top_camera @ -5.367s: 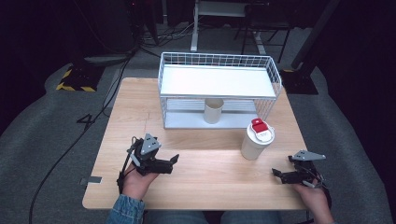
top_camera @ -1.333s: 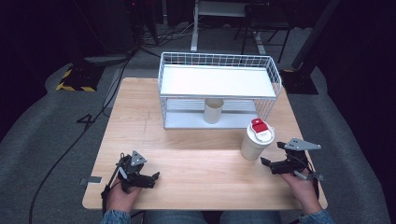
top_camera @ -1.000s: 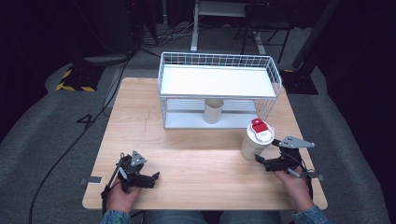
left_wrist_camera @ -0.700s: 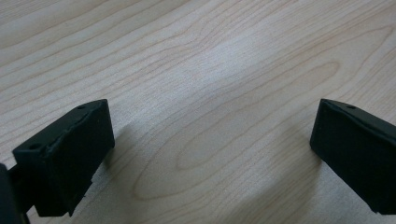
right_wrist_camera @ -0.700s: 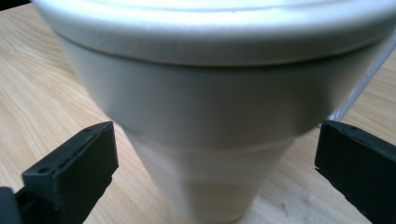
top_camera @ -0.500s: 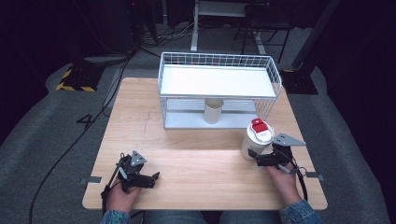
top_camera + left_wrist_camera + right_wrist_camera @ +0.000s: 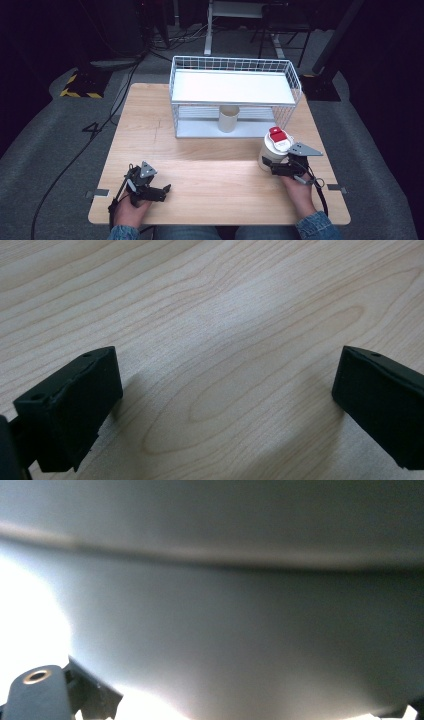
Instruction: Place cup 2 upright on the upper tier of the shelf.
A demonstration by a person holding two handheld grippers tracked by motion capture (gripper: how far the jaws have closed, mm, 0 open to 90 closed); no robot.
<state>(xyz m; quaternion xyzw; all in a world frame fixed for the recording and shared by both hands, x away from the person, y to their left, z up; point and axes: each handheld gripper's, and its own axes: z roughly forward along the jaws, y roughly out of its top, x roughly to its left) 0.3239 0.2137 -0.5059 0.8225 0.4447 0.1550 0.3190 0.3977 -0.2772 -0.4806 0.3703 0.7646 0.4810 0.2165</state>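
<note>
White jar with red-topped lid stands at the desk 3 o'clock edge, right hand-held gripper against its body, jaw state indeterminate. Left hand-held gripper rests apart, empty. Jar likely rigid, smooth, possibly slippery; grip mid-body

White jar w/ red lid, upright, table's right side

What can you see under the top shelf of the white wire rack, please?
A beige cup stands upright on the lower tier of the wire rack, near the middle. The white top shelf covers the cup's mouth, so its contents are hidden.
</note>
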